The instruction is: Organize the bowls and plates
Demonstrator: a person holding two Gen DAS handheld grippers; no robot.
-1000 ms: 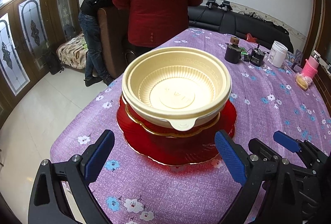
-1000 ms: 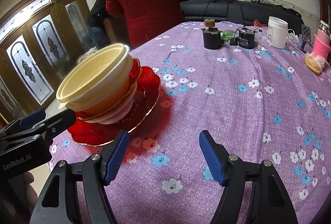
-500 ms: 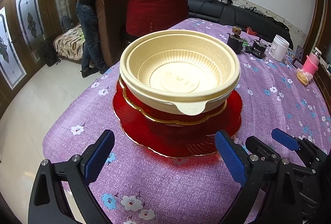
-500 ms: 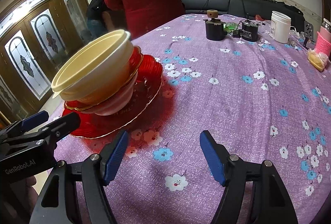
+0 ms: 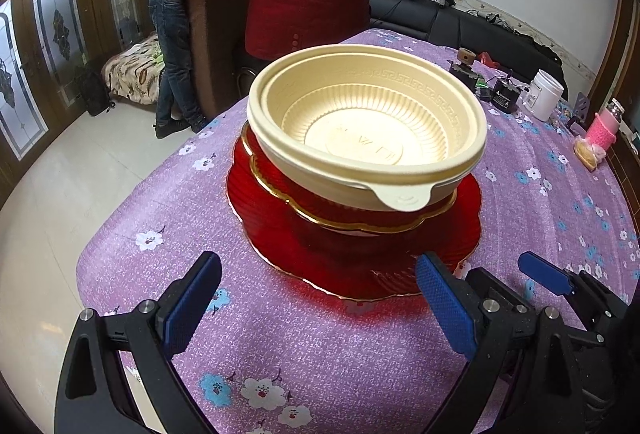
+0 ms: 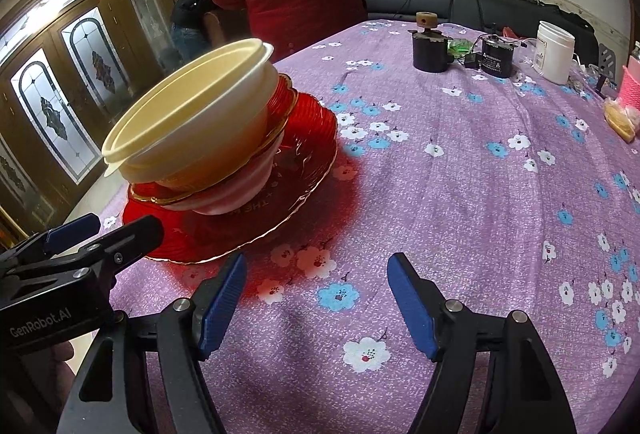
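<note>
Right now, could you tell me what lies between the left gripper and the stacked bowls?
In the left wrist view, only flowered purple tablecloth and the near rim of the red plate lie between the open left gripper and the cream bowl on top.

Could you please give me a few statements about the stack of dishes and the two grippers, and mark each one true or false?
1. The cream bowl sits at the top of the stack. True.
2. The large red plate lies at the bottom, on the purple tablecloth. True.
3. The left gripper is shut on the plate's rim. False: its jaws stand wide open, short of the plate, holding nothing.
4. The right gripper holds the cream bowl. False: it is open and empty, over bare cloth beside the stack.
5. The white jar stands on the red plate. False: it stands at the far end of the table, apart from the stack.
</note>
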